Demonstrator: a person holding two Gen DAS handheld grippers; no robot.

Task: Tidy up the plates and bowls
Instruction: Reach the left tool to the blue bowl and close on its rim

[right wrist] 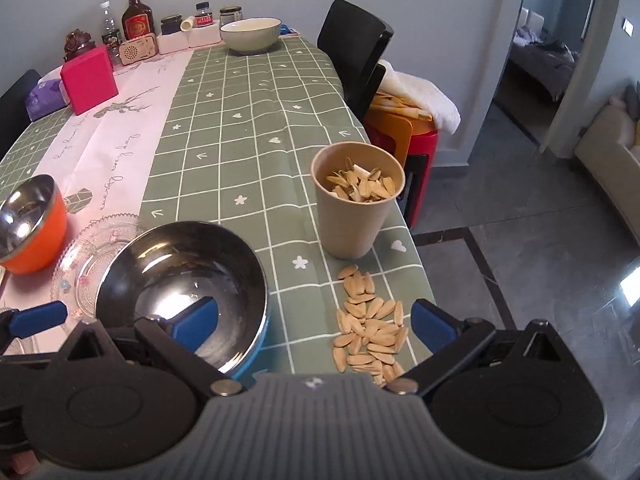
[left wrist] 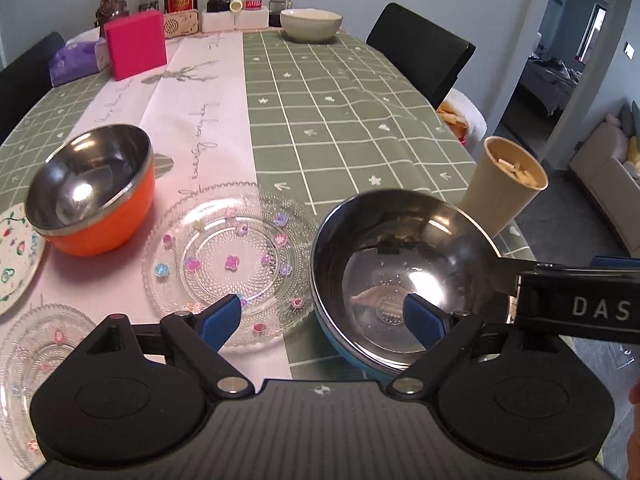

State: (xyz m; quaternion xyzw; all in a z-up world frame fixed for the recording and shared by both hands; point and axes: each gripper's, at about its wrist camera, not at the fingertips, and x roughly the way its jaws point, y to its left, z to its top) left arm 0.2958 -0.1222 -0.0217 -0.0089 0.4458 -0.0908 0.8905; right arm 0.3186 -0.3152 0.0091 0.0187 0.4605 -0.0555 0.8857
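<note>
Left wrist view looks down on a bench under a green checked cloth (left wrist: 340,120) with a pale runner, and the sorting looks barely begun. Nothing is gathered: a blue-sided steel bowl (left wrist: 400,280) sits near the front edge, the large glass plate (left wrist: 230,260) just beside it with their rims touching or nearly so, an orange steel bowl (left wrist: 92,196) further left, apparently nested in a second one, a painted plate (left wrist: 14,256) at the left edge and a smaller glass plate (left wrist: 36,356) in the near left corner. A white ceramic bowl (left wrist: 311,24) stands well apart at the far end among bottles and jars. The left gripper (left wrist: 322,318) is spread wide, its fingers (left wrist: 222,318) over the glass plate on one side and over the blue bowl's basin on the other, holding nothing. The right gripper (right wrist: 314,322) is likewise wide open and empty, one finger above the same bowl (right wrist: 180,280), the other over loose seeds (right wrist: 368,328). Everything is left to do: bowls to be nested, plates to be stacked. Room is tight at the front right, where the beige cup (right wrist: 356,208) of seed shells stands near the bench edge with the seed pile close to the drop to the floor. The middle of the cloth is open and would likely serve best for stacking.
</note>
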